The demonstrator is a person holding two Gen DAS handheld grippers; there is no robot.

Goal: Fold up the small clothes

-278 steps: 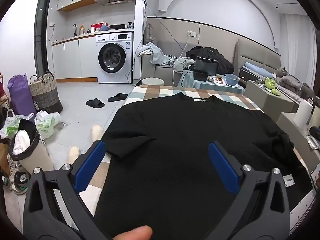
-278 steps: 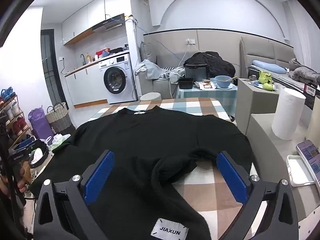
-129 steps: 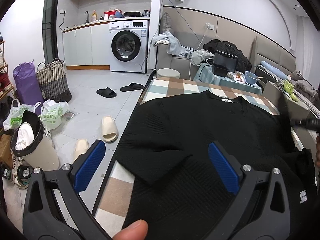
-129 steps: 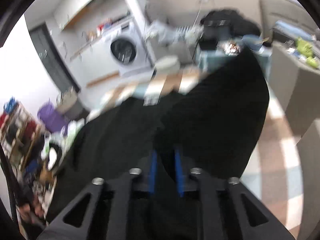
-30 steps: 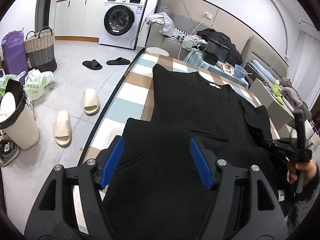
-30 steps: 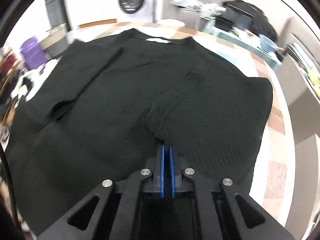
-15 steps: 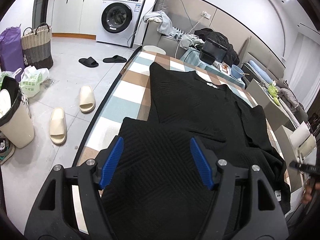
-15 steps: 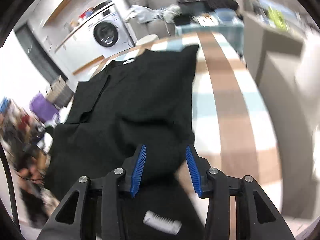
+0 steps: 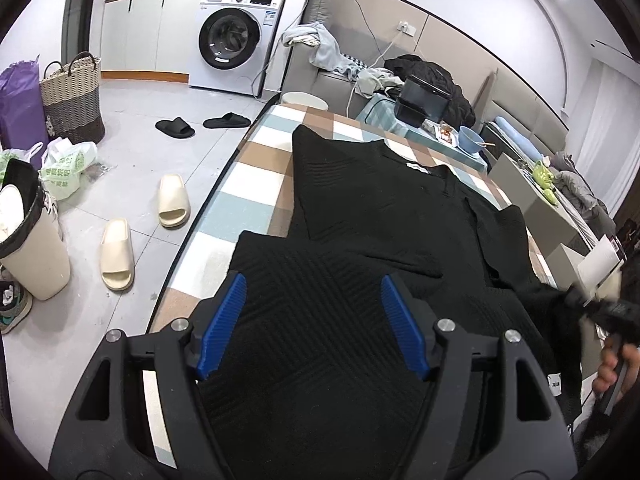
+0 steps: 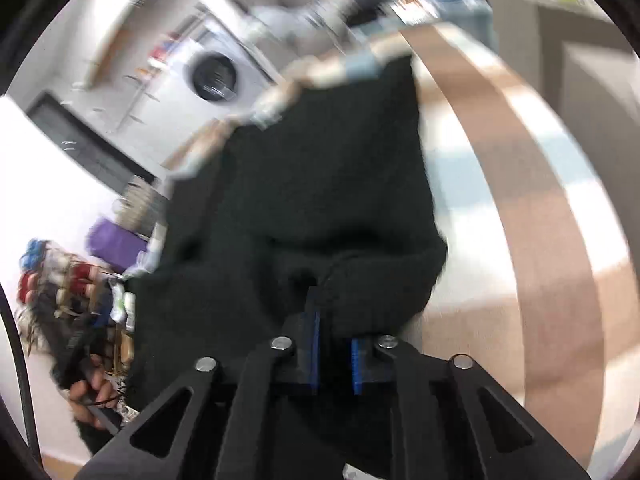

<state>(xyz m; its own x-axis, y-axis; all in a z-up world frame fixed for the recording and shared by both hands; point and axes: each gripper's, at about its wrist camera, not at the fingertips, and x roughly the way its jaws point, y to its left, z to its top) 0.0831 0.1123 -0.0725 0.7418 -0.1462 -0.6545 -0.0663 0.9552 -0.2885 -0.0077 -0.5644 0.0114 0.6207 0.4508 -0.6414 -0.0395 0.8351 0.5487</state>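
Observation:
A black knit top (image 9: 384, 216) lies on the checkered table (image 9: 248, 184), both sleeves folded inward over the body. My left gripper (image 9: 312, 320) is open and hovers over the near hem of the top. My right gripper (image 10: 334, 348) is shut on a bunched fold of the black top (image 10: 320, 216) at its near right side. The right wrist view is blurred by motion. The right gripper also shows in the left wrist view (image 9: 600, 308) at the far right edge, blurred.
Slippers (image 9: 172, 200) and a bin (image 9: 28, 240) are on the floor left of the table. A washing machine (image 9: 236, 44), a woven basket (image 9: 72, 96) and a sofa with clothes (image 9: 424, 76) stand behind. Boxes (image 9: 532, 196) flank the table's right side.
My right gripper has closed on a fold of the top at its right side and is moving fast. My left gripper stays open over the hem, nearly still.

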